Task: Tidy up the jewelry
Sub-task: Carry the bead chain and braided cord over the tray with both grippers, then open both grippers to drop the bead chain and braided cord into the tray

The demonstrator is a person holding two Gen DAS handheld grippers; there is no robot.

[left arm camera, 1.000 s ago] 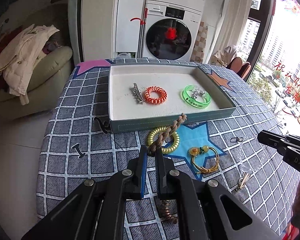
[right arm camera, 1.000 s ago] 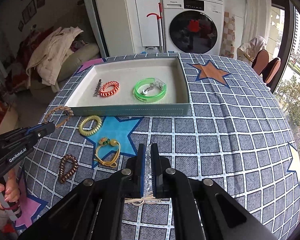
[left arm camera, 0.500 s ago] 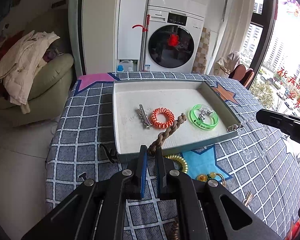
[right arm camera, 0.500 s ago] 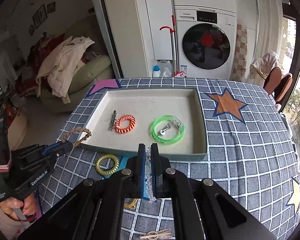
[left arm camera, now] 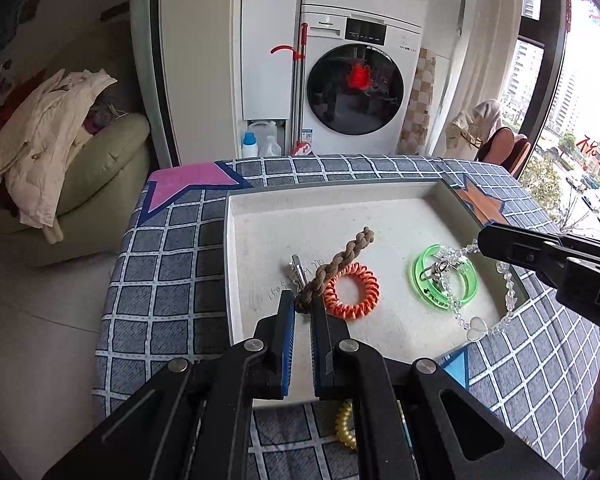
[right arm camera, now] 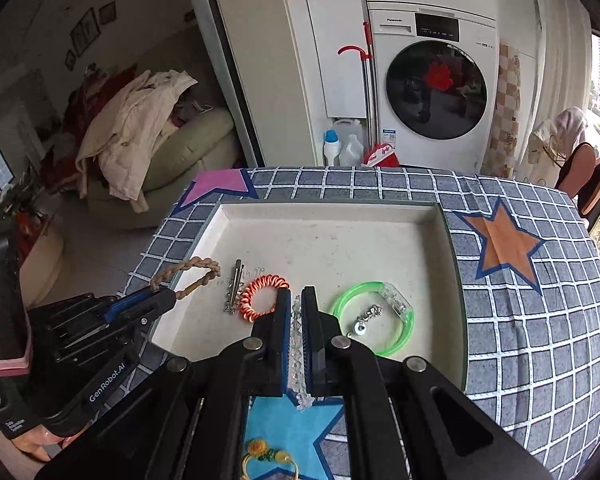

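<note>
Both grippers have advanced over the tray [left arm camera: 236, 264]: left gripper [left arm camera: 303, 312] pinches the braided bracelet [left arm camera: 342, 258], right gripper [right arm camera: 297, 304] apparently clamps the crystal bead chain [right arm camera: 298, 354].

- Table [right arm camera: 540, 320] under a grey checked cloth with coloured stars, filling the lower frame.
- Shallow tray [right arm camera: 454, 280] at centre.
- Gold spiral band [left arm camera: 346, 426] at the left-wrist view's bottom centre.
- Yellow beaded bracelet [right arm camera: 266, 454] on the blue star, bottom centre.

You bring both grippers forward from the tablecloth to above the tray [left arm camera: 456, 194]: the left gripper [left arm camera: 303, 307] carries the braided bracelet [left arm camera: 336, 264] over the hair clip [left arm camera: 297, 267], and the right gripper [right arm camera: 296, 300] dangles the crystal chain [left arm camera: 472, 322] beside the green bangle [left arm camera: 446, 276].
</note>
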